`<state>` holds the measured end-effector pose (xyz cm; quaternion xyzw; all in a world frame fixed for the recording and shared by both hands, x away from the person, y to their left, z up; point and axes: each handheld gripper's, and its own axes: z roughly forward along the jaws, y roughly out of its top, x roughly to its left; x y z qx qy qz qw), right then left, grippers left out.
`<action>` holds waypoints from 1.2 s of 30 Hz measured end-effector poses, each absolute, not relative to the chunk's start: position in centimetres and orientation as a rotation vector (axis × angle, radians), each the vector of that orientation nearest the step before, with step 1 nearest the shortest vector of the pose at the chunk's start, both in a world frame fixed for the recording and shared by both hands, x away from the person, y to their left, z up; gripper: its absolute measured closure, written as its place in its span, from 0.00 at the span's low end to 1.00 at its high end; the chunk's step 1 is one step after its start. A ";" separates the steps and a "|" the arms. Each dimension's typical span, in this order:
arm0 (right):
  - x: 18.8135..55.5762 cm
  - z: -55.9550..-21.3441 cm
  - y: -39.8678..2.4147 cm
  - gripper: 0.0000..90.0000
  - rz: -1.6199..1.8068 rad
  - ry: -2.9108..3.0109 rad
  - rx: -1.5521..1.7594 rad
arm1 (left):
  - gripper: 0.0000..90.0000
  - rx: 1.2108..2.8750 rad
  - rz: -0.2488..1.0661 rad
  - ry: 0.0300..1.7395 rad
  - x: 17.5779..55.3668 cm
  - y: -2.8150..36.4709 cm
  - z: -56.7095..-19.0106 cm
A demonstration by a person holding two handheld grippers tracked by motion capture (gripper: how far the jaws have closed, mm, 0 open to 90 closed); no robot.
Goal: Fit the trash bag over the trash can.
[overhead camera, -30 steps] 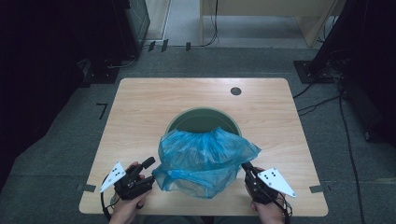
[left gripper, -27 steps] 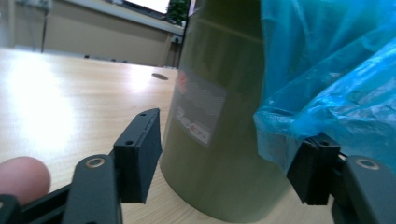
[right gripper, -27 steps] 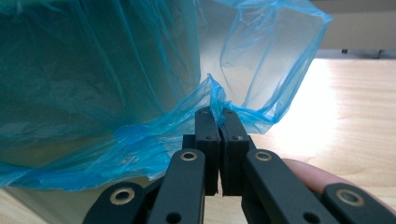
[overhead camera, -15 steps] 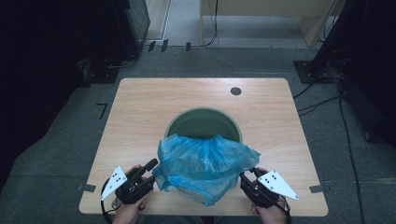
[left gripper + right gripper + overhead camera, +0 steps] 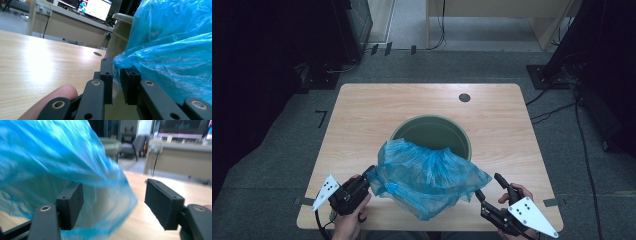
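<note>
blue bag (image 5: 62,170) motion-blurred, bin (image 5: 432,134) front rim hidden beneath it

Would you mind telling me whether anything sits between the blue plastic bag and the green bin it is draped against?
Nothing visible does. The blue plastic bag already lies against the near rim of the green bin, whose mouth is unobstructed. The left gripper, jaws just closing, has the bag's edge between them; the right gripper, jaws just opening, stands open around the other side.

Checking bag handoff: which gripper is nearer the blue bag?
Left. The left gripper has its jaws closing on the blue bag edge; the right gripper, jaws opening, sits beside its other corner.
</note>
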<state>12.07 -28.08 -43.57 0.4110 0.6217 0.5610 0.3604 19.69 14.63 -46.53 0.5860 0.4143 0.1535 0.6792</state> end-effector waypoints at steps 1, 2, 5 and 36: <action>11.9 -43.3 -27.9 0.33 1.444 1.593 1.035 | 0.86 1.314 0.343 0.927 19.7 14.6 -46.4; 11.7 -43.1 -27.7 0.32 1.437 1.584 1.006 | 0.85 1.314 0.341 0.923 19.6 14.6 -46.3; 11.5 -42.7 -27.1 0.32 1.420 1.578 0.946 | 0.83 1.311 0.337 0.910 19.5 14.5 -46.0; 26.8 -42.3 -26.3 1.00 1.429 1.660 1.396 | 0.97 1.416 0.304 1.135 28.2 10.8 -45.1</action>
